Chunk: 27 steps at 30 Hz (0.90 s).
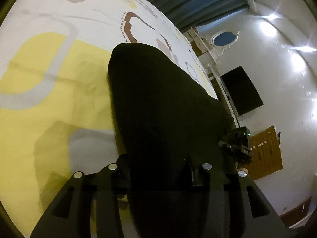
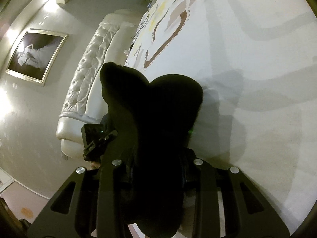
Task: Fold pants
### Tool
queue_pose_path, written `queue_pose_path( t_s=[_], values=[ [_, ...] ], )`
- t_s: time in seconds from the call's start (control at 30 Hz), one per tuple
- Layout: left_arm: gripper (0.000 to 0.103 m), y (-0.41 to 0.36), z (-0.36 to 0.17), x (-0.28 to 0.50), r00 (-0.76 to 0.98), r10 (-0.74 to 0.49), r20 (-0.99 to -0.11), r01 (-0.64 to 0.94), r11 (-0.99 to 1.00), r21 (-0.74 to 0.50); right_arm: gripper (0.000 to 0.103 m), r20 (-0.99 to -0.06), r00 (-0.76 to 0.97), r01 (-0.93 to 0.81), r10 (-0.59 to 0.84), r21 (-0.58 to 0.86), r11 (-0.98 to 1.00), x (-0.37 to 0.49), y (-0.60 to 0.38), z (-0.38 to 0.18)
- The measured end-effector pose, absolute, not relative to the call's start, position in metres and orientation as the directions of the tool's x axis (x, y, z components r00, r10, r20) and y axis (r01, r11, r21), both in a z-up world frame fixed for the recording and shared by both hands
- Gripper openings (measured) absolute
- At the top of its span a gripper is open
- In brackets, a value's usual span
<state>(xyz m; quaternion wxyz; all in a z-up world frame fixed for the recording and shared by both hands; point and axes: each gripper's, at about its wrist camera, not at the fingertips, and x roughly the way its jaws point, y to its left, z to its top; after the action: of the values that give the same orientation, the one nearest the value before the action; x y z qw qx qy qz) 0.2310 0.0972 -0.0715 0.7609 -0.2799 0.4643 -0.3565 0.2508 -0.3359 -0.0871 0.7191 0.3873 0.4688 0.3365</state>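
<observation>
Black pants (image 1: 158, 107) hang bunched from my left gripper (image 1: 158, 170), which is shut on the cloth; the fabric covers the fingertips. In the right wrist view the same black pants (image 2: 156, 119) hang from my right gripper (image 2: 156, 170), also shut on the cloth with its fingertips hidden. Both grippers hold the pants lifted above a bed sheet (image 1: 59, 79) with yellow, grey and brown shapes. The right gripper's camera unit (image 1: 237, 144) shows beside the pants in the left wrist view. The left one (image 2: 95, 136) shows in the right wrist view.
The sheet (image 2: 257, 79) fills the right side of the right wrist view. A padded white headboard (image 2: 85, 83) and a framed picture (image 2: 35, 55) are on the wall side. A dark curtain (image 1: 198, 0), a black screen (image 1: 241, 91) and a wooden door (image 1: 265, 152) are beyond the bed edge.
</observation>
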Motion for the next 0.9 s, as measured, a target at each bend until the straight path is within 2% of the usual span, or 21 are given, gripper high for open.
queue_pose_path(
  t_s=[0.17, 0.23, 0.37, 0.4, 0.5, 0.6, 0.73, 0.77, 0.9],
  values=[
    [0.051, 0.097, -0.067, 0.228, 0.329, -0.786, -0.523, 0.286, 0.611, -0.738, 0.038, -0.418, 0.344, -0.116, 0.841, 0.87, 0.48, 0.247, -0.337, -0.084],
    [0.062, 0.098, -0.058, 0.221, 0.373, -0.737, -0.564, 0.3, 0.671, -0.678, 0.042, -0.43, 0.366, -0.112, 0.825, 0.86, 0.498, 0.241, -0.341, -0.08],
    [0.074, 0.107, -0.043, 0.199, 0.479, -0.612, -0.63, 0.282, 0.787, -0.549, 0.055, -0.498, 0.439, -0.072, 0.748, 0.81, 0.582, 0.218, -0.353, -0.069],
    [0.077, 0.109, -0.039, 0.193, 0.51, -0.576, -0.639, 0.268, 0.812, -0.518, 0.063, -0.534, 0.466, -0.057, 0.705, 0.777, 0.627, 0.211, -0.354, -0.064],
    [0.083, 0.113, -0.027, 0.165, 0.606, -0.448, -0.657, 0.221, 0.889, -0.402, 0.072, -0.658, 0.548, -0.011, 0.516, 0.611, 0.791, 0.179, -0.345, -0.042],
    [0.083, 0.106, -0.017, 0.132, 0.691, -0.274, -0.669, 0.16, 0.96, -0.228, 0.075, -0.736, 0.618, 0.034, 0.277, 0.377, 0.926, 0.139, -0.316, -0.019],
    [0.084, 0.089, -0.016, 0.092, 0.743, -0.1, -0.662, 0.089, 0.995, -0.051, 0.076, -0.722, 0.688, 0.064, 0.074, 0.162, 0.985, 0.094, -0.281, -0.008],
    [0.084, 0.086, -0.018, 0.085, 0.749, -0.072, -0.659, 0.076, 0.997, -0.023, 0.079, -0.707, 0.704, 0.054, 0.062, 0.14, 0.989, 0.082, -0.269, -0.006],
    [0.084, 0.075, -0.019, 0.053, 0.789, 0.019, -0.615, 0.0, 0.999, 0.032, 0.08, -0.687, 0.724, 0.03, 0.066, 0.127, 0.991, 0.054, -0.244, -0.007]
  ],
)
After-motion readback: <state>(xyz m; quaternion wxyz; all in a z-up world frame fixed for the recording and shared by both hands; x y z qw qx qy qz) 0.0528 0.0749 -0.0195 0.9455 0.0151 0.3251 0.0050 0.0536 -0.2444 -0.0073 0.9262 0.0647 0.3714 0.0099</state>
